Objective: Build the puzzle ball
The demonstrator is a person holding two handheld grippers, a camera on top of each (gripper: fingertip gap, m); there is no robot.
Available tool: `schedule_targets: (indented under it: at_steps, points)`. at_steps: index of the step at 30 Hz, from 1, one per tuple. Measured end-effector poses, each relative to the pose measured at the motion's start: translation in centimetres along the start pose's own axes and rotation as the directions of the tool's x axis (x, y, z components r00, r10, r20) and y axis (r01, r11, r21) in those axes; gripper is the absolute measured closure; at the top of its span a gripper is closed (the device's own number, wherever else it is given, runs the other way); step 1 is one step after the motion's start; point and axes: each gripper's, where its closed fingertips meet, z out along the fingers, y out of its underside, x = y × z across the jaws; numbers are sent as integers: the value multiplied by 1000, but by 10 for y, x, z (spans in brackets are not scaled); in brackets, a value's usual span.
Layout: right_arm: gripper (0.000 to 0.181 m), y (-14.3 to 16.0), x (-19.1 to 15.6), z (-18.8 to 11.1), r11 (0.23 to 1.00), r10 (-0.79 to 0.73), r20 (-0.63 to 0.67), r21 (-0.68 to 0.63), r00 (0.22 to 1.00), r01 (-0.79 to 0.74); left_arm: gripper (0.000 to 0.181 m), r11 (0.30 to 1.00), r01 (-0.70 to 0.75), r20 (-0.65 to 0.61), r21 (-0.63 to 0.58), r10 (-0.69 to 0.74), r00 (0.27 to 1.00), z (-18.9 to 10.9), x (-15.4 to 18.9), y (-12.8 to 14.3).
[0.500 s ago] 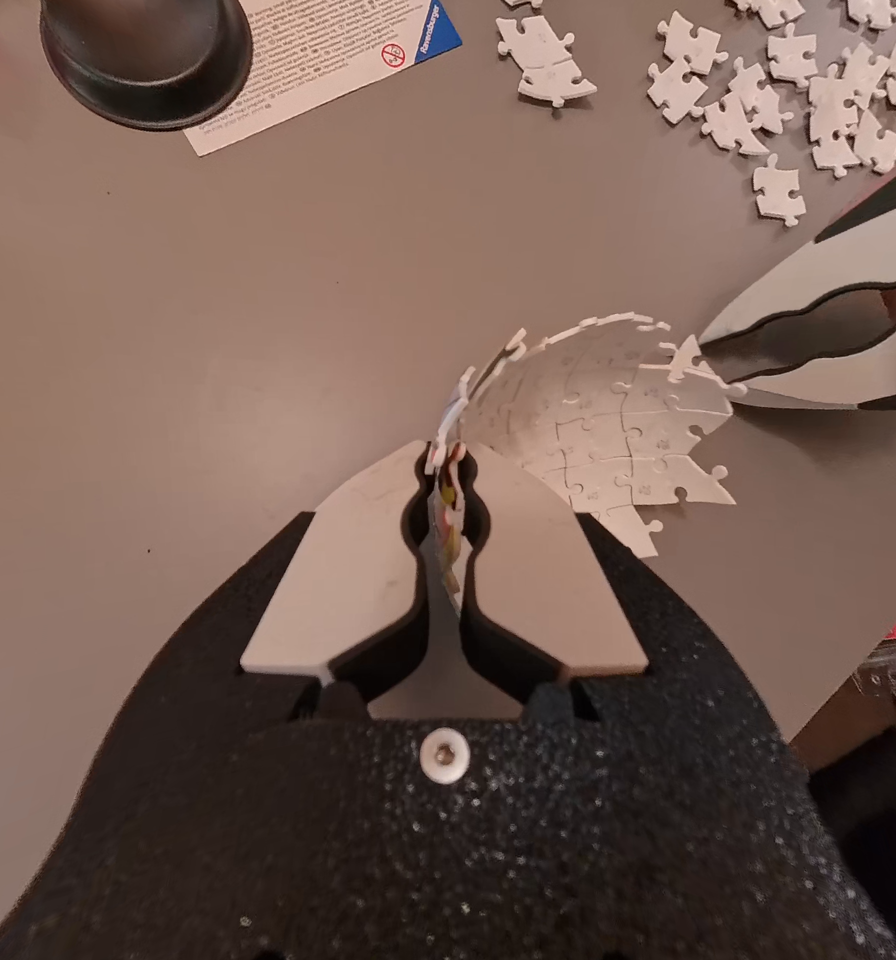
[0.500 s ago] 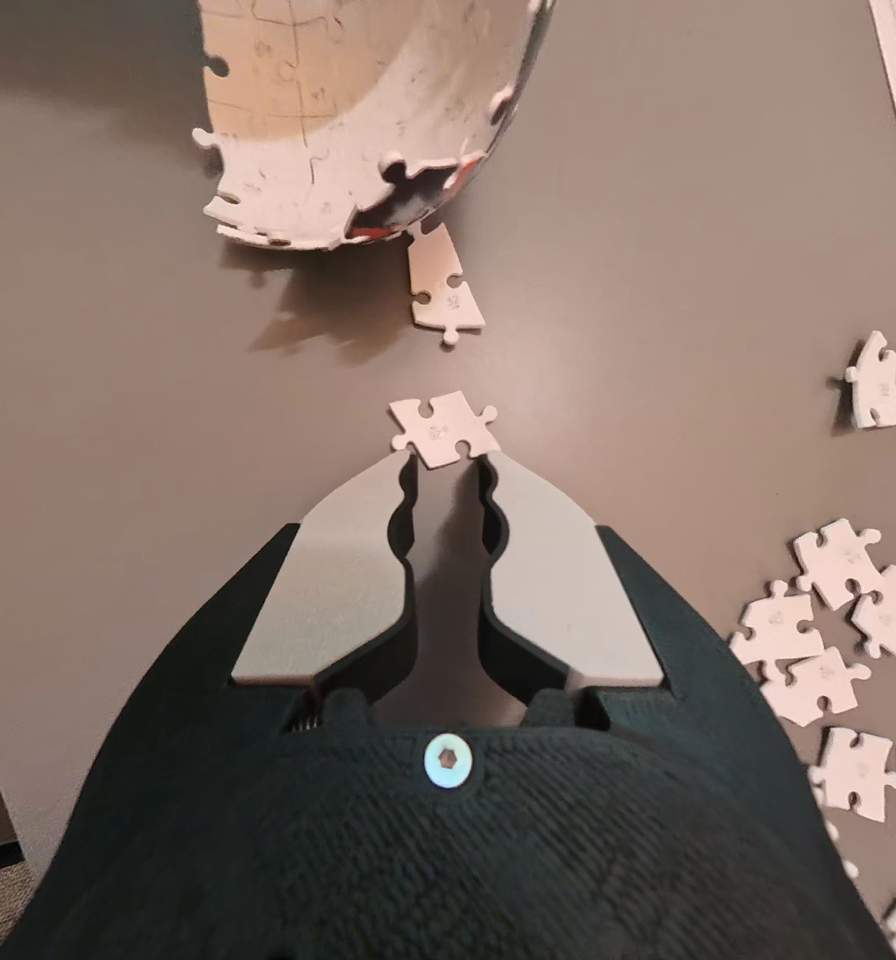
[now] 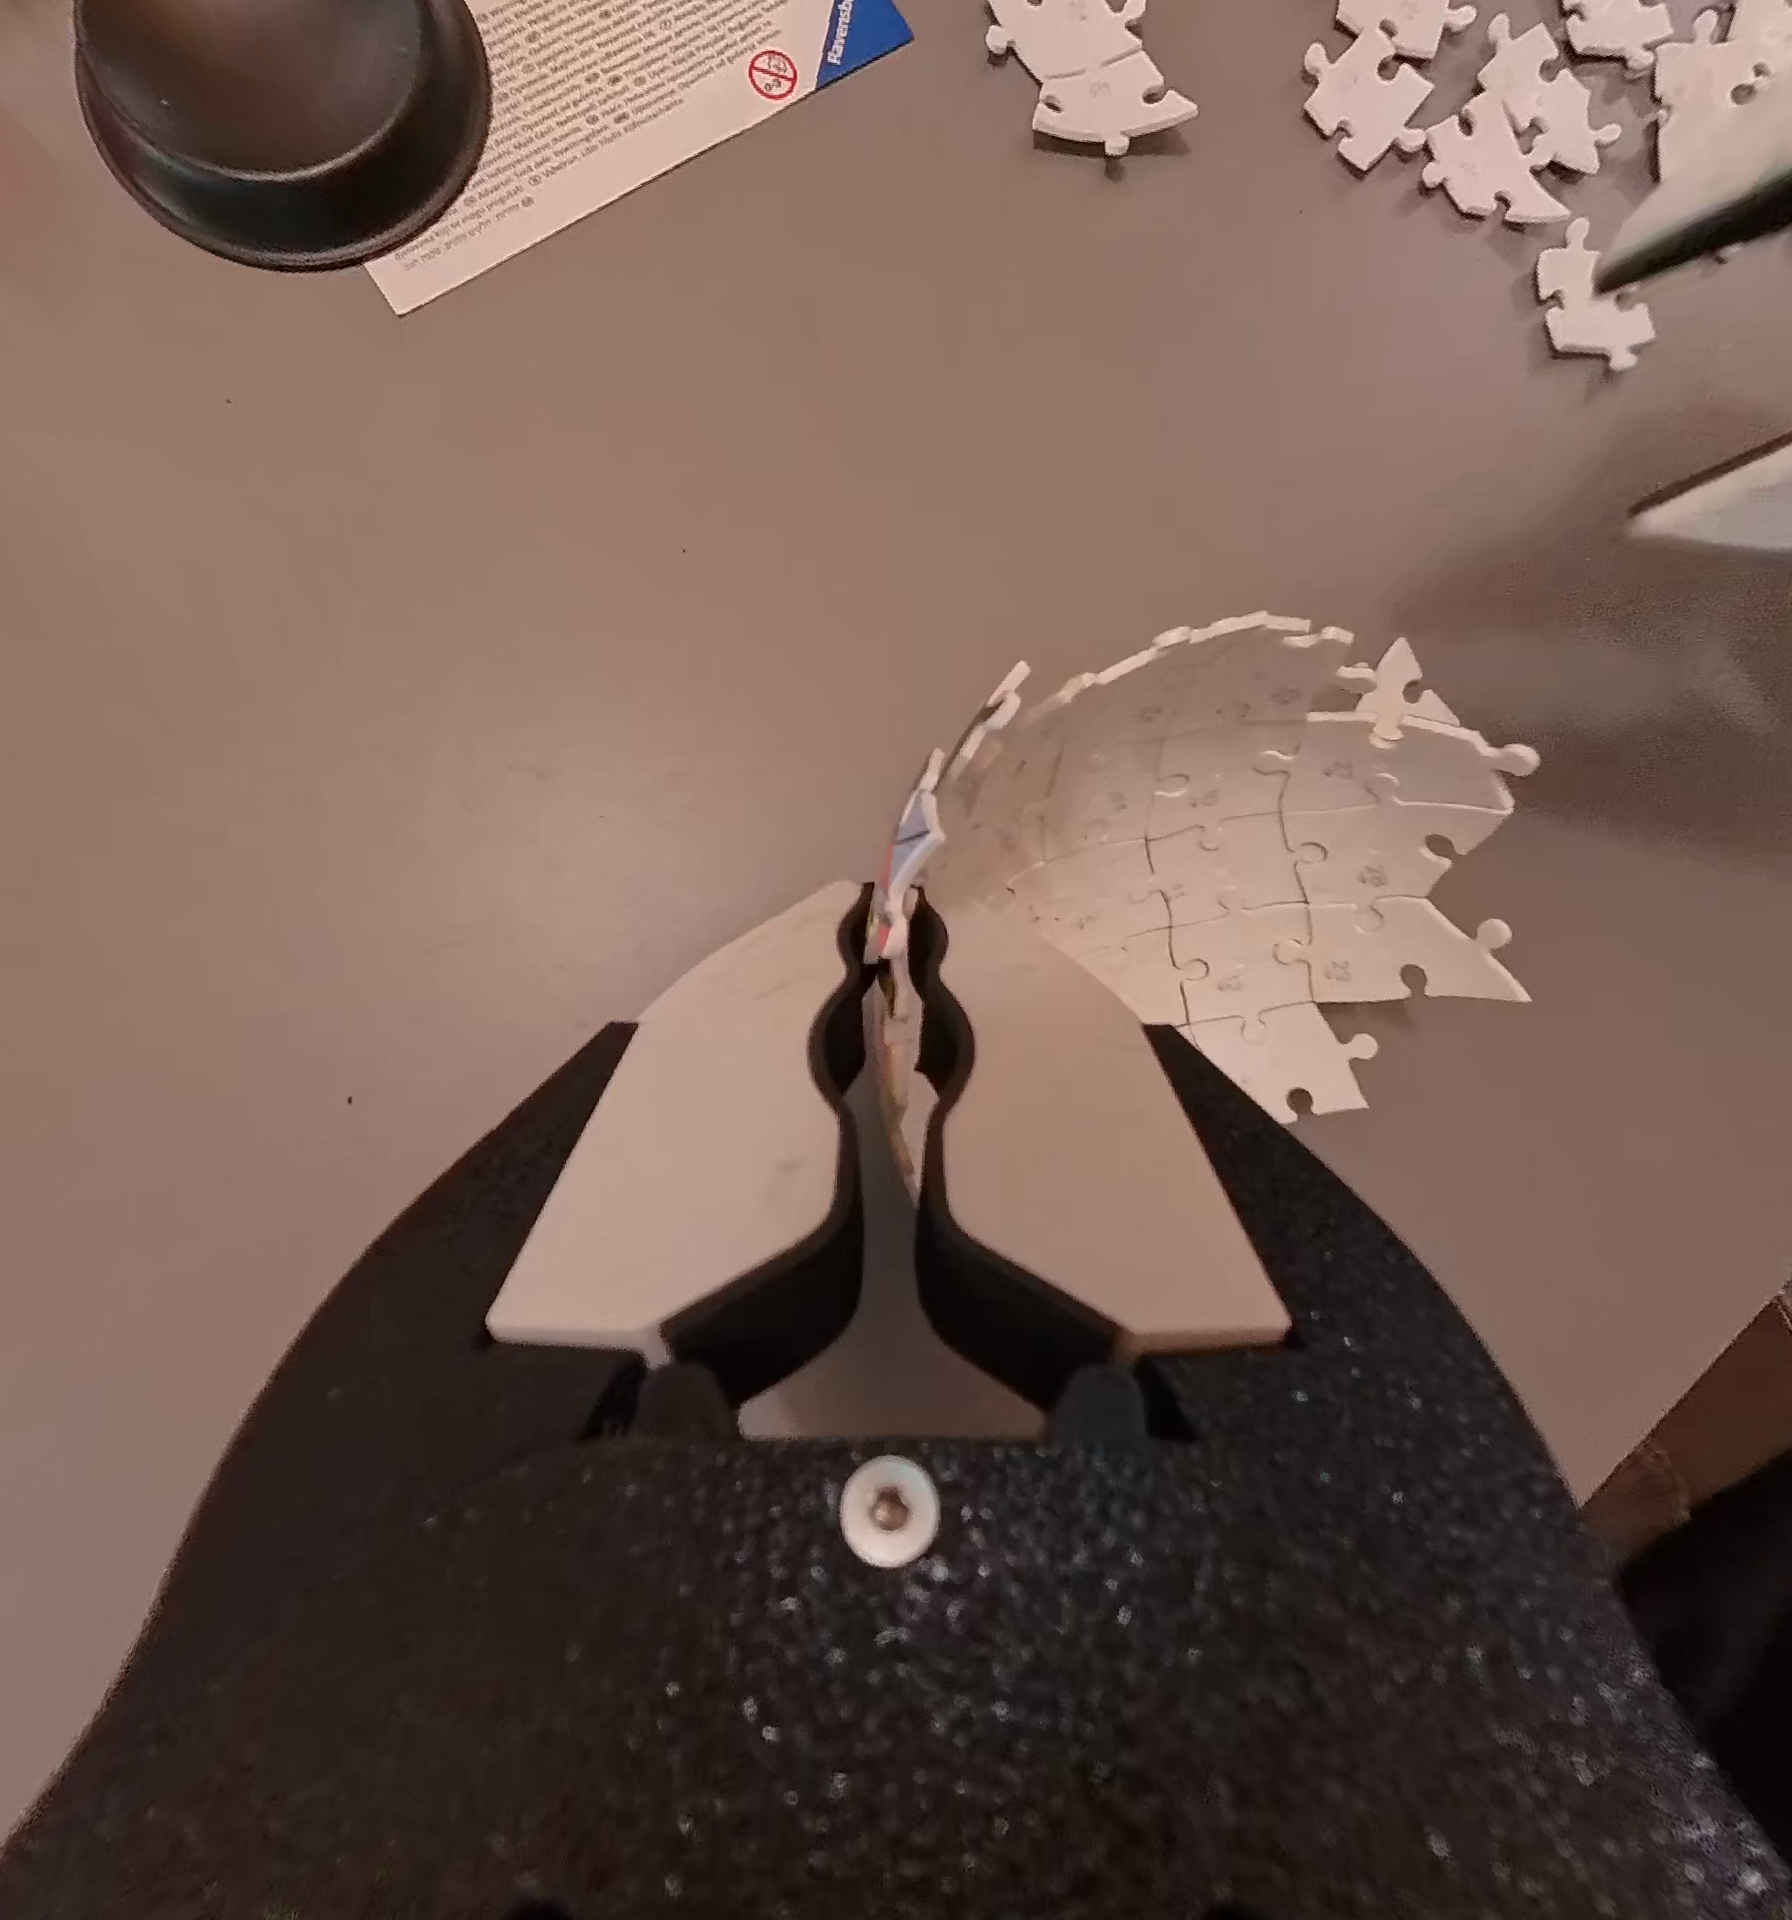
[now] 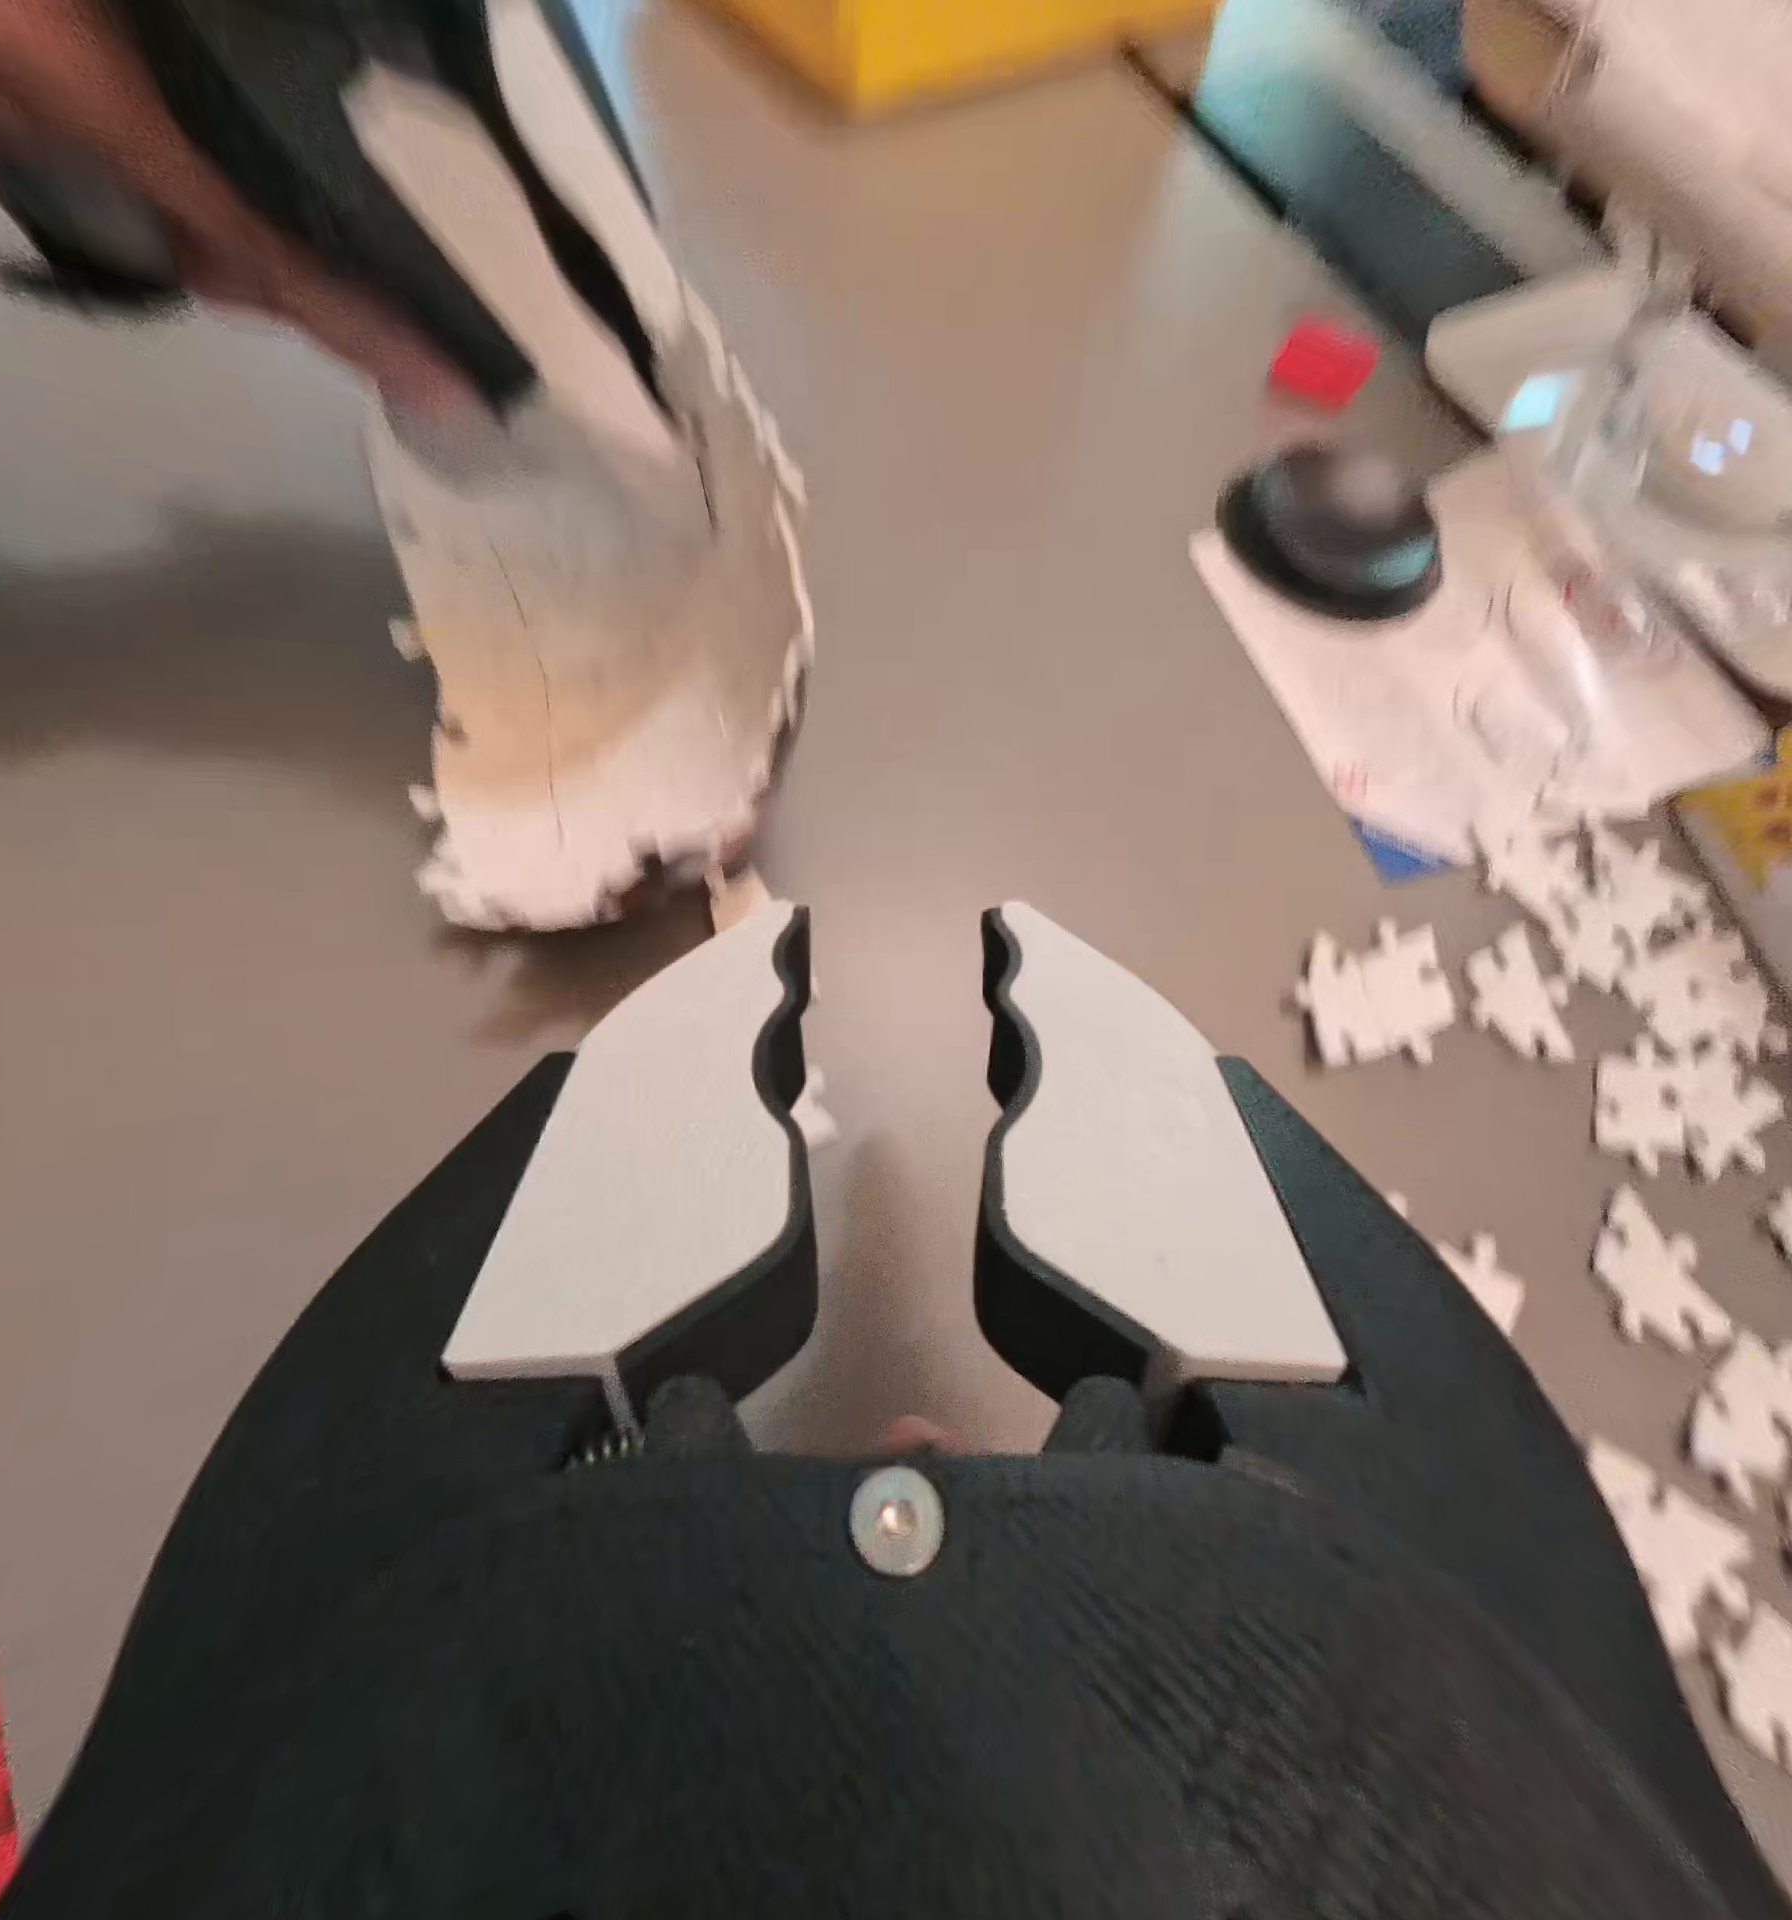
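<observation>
Left tool (image 3: 897,925) is clamped on the rim of the partly built puzzle ball shell (image 3: 1287,862), holding it edge-on so the curved white inside faces to that tool's right, with its lower edge at or near the tabletop (image 3: 456,675).

Right tool (image 4: 897,925) has its jaws apart and nothing between them. Its view is heavily motion-blurred.

Key relation: from the right tool, the shell (image 4: 601,665) lies ahead and to the left, near the tips, with the left tool (image 4: 518,260) above it. The loose puzzle pieces (image 4: 1650,1091) lie to the right tool's right and slightly behind the tips, spread flat on the tabletop. One small piece (image 4: 814,1107) peeks out just beside the left finger; whether it touches the finger I cannot tell.

Judgement: the empty right tool is the one free to fetch, so the next pick likely means swinging right toward the pile, then coming back left to the shell's open jagged edge.
</observation>
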Motion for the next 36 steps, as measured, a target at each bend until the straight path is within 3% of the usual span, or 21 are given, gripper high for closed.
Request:
schedule_targets:
  at_steps: [2,5,10,15,36]
  points:
    - [149,-29,-9,5,998,-32,72,61,997,27,177,1000,-9,4,-1,9,1000,0,1,-1]
    - [141,-47,-13,28,991,-132,124,15,983,132,177,1000,-15,12,-2,15,1000,1,1,-1]
    - [138,-53,-22,68,971,-198,263,-77,944,225,177,1000,-20,11,-3,20,1000,4,2,-2]
    - [147,-50,-31,87,953,-225,353,-113,908,280,177,1000,-24,1,-6,24,1000,6,2,-2]
    - [177,-38,-21,92,930,-268,324,-157,907,331,176,999,-35,-70,12,36,997,12,2,-9]
